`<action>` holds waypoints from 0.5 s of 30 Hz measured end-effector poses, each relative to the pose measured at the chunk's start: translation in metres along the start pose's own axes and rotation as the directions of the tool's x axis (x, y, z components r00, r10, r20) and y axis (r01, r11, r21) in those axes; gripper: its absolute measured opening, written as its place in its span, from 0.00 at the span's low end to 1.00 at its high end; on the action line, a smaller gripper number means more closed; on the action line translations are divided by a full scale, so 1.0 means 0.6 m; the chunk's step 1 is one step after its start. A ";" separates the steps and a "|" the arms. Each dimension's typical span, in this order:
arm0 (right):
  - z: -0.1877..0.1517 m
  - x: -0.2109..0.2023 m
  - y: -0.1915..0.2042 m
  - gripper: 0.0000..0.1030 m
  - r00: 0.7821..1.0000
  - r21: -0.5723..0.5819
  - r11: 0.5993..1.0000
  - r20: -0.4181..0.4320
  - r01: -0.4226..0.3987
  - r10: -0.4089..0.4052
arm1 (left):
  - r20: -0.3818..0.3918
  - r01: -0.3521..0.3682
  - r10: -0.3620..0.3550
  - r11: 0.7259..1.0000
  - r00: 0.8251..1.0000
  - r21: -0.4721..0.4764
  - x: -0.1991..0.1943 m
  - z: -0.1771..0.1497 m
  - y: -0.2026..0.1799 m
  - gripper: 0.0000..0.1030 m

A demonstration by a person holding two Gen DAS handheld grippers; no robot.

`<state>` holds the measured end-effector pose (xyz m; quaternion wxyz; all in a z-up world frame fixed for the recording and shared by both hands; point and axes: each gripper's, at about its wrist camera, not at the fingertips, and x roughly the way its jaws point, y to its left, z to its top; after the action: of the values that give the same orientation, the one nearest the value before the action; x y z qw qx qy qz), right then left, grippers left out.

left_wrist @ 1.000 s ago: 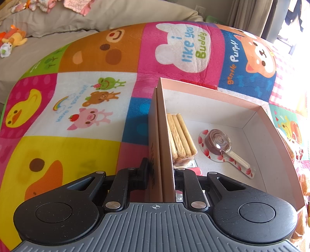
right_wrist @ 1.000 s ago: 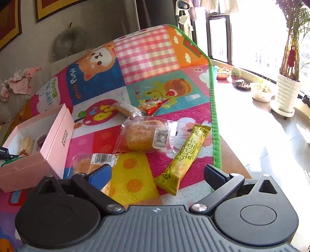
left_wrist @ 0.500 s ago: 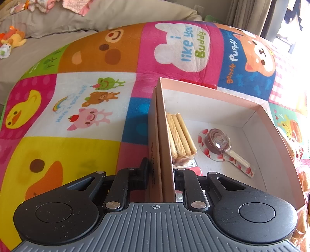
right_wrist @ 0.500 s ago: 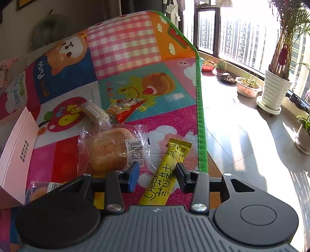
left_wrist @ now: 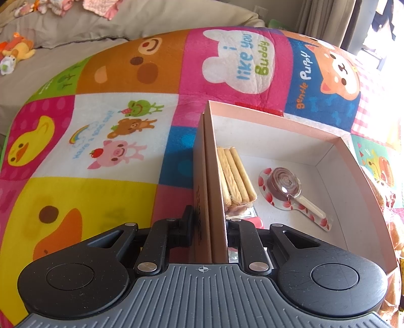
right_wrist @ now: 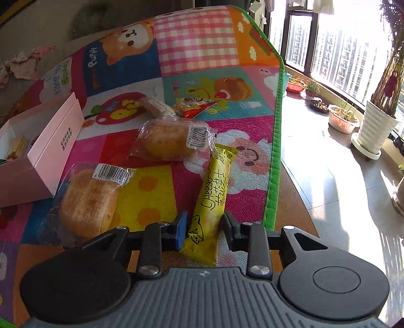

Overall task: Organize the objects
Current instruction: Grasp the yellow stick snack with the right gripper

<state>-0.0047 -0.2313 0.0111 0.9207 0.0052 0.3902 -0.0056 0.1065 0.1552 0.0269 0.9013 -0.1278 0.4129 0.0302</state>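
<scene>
My left gripper (left_wrist: 209,227) is shut on the near wall of the pink box (left_wrist: 277,118). Inside the box lie a pack of biscuit sticks (left_wrist: 234,174) and a wrapped swirl lollipop (left_wrist: 285,181). The box also shows at the left of the right wrist view (right_wrist: 50,148). My right gripper (right_wrist: 204,230) is around the near end of a yellow cheese snack bar (right_wrist: 214,191) on the mat; its jaws are narrowed beside the bar, and contact is unclear.
Two wrapped buns (right_wrist: 88,199) (right_wrist: 171,141), a wrapped bar (right_wrist: 156,107) and a red snack packet (right_wrist: 197,108) lie on the colourful play mat (right_wrist: 197,45). The mat's green edge (right_wrist: 275,151) borders the bare floor with potted plants (right_wrist: 378,121). A sofa (left_wrist: 63,22) stands behind.
My right gripper has moved forward and lower over the yellow cheese bar and its jaws have narrowed from wide open to either side of the bar. The left gripper and box have not moved.
</scene>
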 end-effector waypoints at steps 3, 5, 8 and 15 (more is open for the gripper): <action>-0.015 -0.020 0.005 0.28 1.000 -0.003 1.000 -0.010 -0.012 0.012 | 0.003 -0.001 0.001 1.000 1.000 -0.001 -0.001 -0.001 0.000 0.18; -0.016 -0.020 0.009 0.28 1.000 -0.009 1.000 0.001 -0.004 0.004 | 0.003 -0.001 0.001 1.000 1.000 -0.001 -0.001 -0.001 0.001 0.18; -0.007 -0.004 0.012 0.31 1.000 -0.015 1.000 0.019 0.018 -0.018 | 0.000 0.003 -0.003 1.000 1.000 0.001 0.000 -0.001 0.002 0.18; 0.028 0.038 0.010 0.37 0.998 -0.010 0.999 0.047 0.042 -0.041 | -0.002 0.002 -0.002 1.000 1.000 0.002 -0.001 0.000 0.001 0.18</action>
<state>0.0236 -0.2256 0.0063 0.9294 -0.0082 0.3684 -0.0226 0.1062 0.1559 0.0274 0.9010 -0.1274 0.4137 0.0285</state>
